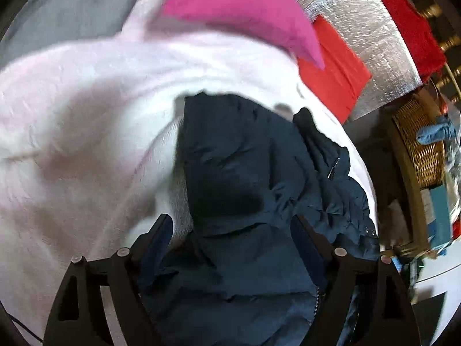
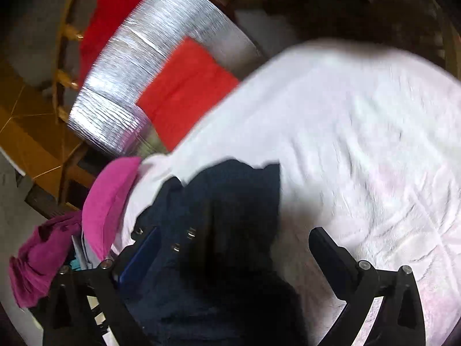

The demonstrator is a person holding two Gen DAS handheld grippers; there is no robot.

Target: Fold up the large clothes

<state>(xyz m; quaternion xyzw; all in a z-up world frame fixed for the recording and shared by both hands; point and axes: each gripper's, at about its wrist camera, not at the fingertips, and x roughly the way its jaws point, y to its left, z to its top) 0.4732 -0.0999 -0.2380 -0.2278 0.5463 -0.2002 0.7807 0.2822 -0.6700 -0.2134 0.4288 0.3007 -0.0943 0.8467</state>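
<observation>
A dark navy padded jacket (image 1: 247,173) lies crumpled on a pale pink fleece blanket (image 1: 72,132). My left gripper (image 1: 232,227) is open, its two black fingers spread wide over the jacket's lower part, with a zip showing below. In the right wrist view the same jacket (image 2: 227,207) with metal snaps lies between the fingers of my right gripper (image 2: 233,239), which is open too. Whether either gripper touches the cloth cannot be told. The blanket (image 2: 360,132) fills the right side of that view.
A magenta pillow (image 1: 245,8) and a folded red cloth (image 1: 334,77) lie beyond the jacket, on a silver foil mat (image 1: 371,37). A wicker basket (image 1: 420,144) stands at the right. In the right wrist view, magenta clothes (image 2: 43,259) lie at the left near a wooden chair (image 2: 63,57).
</observation>
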